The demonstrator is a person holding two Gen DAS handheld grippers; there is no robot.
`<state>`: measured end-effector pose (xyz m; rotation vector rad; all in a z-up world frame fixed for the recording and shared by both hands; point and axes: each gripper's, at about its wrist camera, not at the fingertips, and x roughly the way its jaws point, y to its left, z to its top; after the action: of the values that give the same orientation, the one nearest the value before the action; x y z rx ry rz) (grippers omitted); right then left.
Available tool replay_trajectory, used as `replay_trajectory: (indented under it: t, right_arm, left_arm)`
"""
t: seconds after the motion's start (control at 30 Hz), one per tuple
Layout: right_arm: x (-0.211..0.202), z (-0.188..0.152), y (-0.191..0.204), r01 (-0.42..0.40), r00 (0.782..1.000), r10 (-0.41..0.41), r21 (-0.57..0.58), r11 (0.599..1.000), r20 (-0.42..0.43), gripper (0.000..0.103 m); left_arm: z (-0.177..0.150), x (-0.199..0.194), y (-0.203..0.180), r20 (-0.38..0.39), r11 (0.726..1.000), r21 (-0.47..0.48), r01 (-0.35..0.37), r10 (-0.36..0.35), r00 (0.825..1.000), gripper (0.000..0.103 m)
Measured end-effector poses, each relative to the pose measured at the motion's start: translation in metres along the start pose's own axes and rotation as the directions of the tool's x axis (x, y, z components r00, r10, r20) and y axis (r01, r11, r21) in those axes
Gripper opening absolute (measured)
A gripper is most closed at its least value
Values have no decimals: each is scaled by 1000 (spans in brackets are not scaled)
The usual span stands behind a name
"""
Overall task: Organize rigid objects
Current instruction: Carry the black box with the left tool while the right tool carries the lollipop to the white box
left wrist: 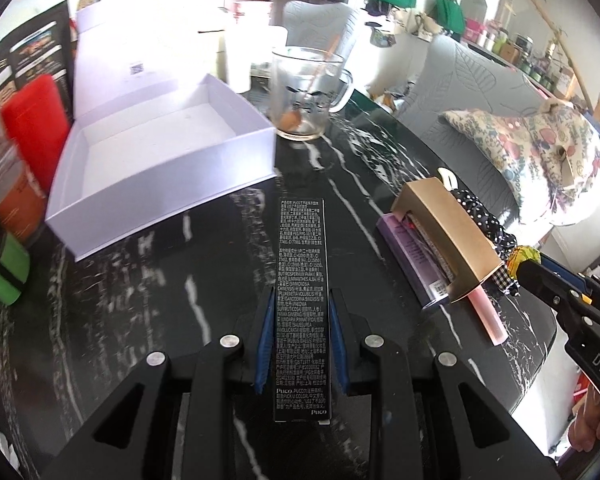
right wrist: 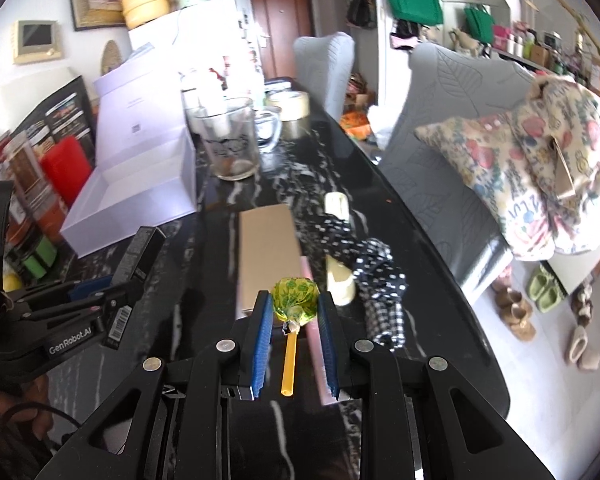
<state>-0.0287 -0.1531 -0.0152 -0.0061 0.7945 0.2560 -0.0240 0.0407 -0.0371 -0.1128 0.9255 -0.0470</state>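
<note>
My left gripper [left wrist: 301, 294] is shut on a long black cosmetic box [left wrist: 302, 280] with white print, held just above the dark marble table [left wrist: 360, 184]. It also shows in the right wrist view [right wrist: 140, 252]. An open white box [left wrist: 160, 152] sits ahead to the left. My right gripper [right wrist: 294, 300] is shut on a lollipop in green-yellow wrapper [right wrist: 294, 300] with a yellow stick. A tan cardboard sleeve [left wrist: 448, 236] lies over a purple box [left wrist: 410, 256] and a pink tube [left wrist: 488, 316].
A glass mug [left wrist: 304, 92] stands behind the white box. A red box [left wrist: 36, 128] and jars [left wrist: 4, 184] line the left edge. A polka-dot fabric bow [right wrist: 364, 256] and cream clip [right wrist: 340, 280] lie at right. Grey chairs [right wrist: 452, 120] stand beyond the table's edge.
</note>
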Motion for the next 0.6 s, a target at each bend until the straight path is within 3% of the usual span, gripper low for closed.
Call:
replay_trajectory:
  t: [0.6]
  right_arm:
    - [5,7,62,-174,985,174,-165,971,-16,23]
  left_arm:
    - [-12,-30,44,44,987,-119,-108,114,993,25]
